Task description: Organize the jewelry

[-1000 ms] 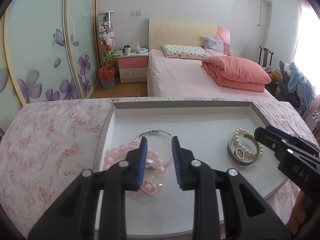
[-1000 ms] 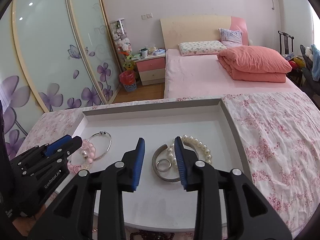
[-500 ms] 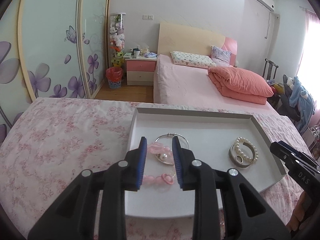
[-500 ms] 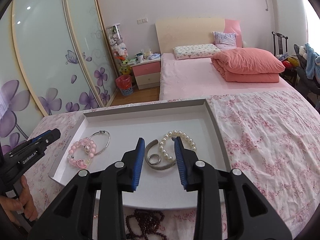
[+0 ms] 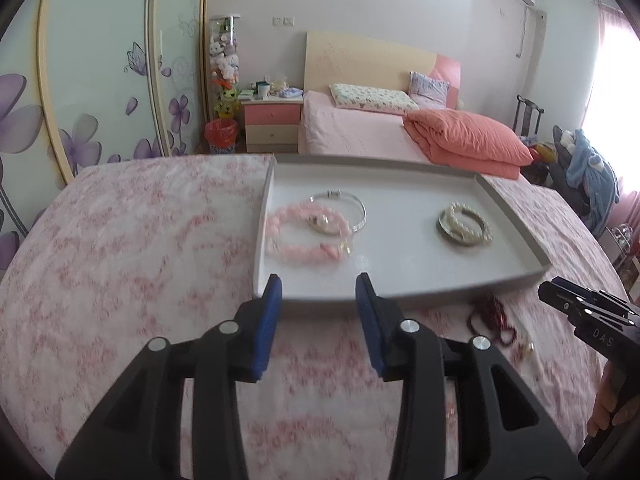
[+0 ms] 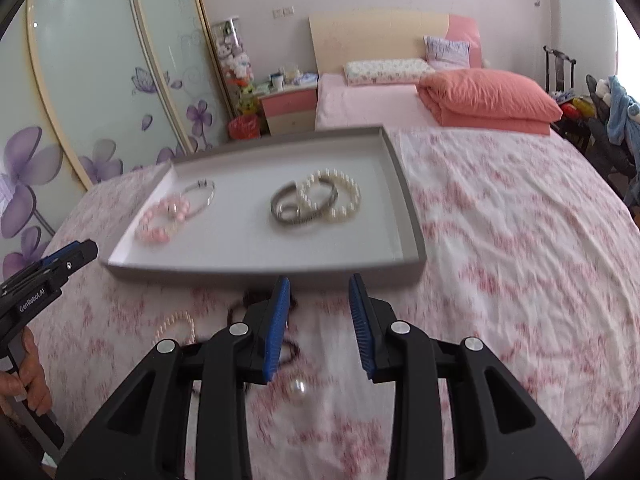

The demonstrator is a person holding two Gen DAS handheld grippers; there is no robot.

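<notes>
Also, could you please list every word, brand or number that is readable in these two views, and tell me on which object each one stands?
"DAS": white letters on the black body of the right gripper, seen at the edge of the left wrist view; the word may continue out of sight.
"GenRobot.AI": white letters on the side of the left gripper, seen in the right wrist view.
The items on the nightstand are too small and blurred to read.
No other text is legible.

- We see a bed with pink sheets and a folded coral duvet.
- We see a pink nightstand beside it.
- Sliding wardrobe doors carry purple flowers.
- Daylight enters at right.
</notes>
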